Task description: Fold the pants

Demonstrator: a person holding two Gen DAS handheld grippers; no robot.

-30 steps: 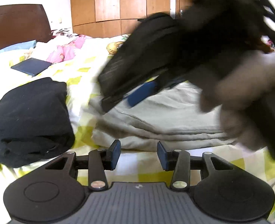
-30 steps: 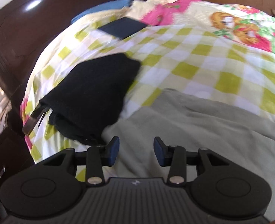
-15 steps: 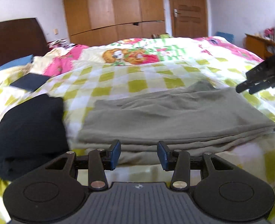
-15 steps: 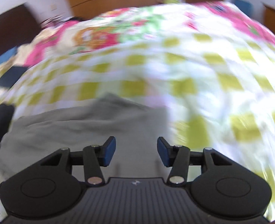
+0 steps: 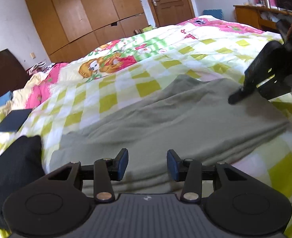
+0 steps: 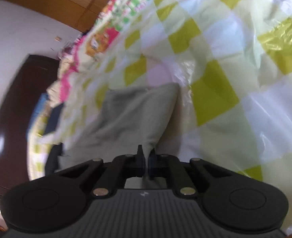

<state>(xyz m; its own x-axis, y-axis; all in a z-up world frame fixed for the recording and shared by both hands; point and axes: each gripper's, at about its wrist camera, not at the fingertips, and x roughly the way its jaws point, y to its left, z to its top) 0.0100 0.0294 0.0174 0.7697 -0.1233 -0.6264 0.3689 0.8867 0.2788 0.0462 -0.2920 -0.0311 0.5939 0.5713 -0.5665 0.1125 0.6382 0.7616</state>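
Observation:
Grey-green pants (image 5: pixel 175 119) lie folded on the checked bedspread (image 5: pixel 146 87), their length running left to right. My left gripper (image 5: pixel 147 164) is open and empty, just above the pants' near edge towards their left end. My right gripper (image 6: pixel 145 158) is shut on the pants (image 6: pixel 138 115) at their right end, with a ridge of cloth pinched between the jaws. In the left wrist view it shows as a dark shape (image 5: pixel 265 73) pressing down on the pants' far right corner.
A folded black garment (image 5: pixel 15 170) lies on the bed left of the pants. A dark flat book-like item (image 5: pixel 13 120) lies further back left. The dark headboard (image 6: pixel 11 119), a wardrobe (image 5: pixel 82 15) and a door (image 5: pixel 167 2) stand behind the bed.
My right gripper swung from the pants' left end across to their right end, tilted and shut on the cloth. My left gripper moved closer over the near edge and stayed open.

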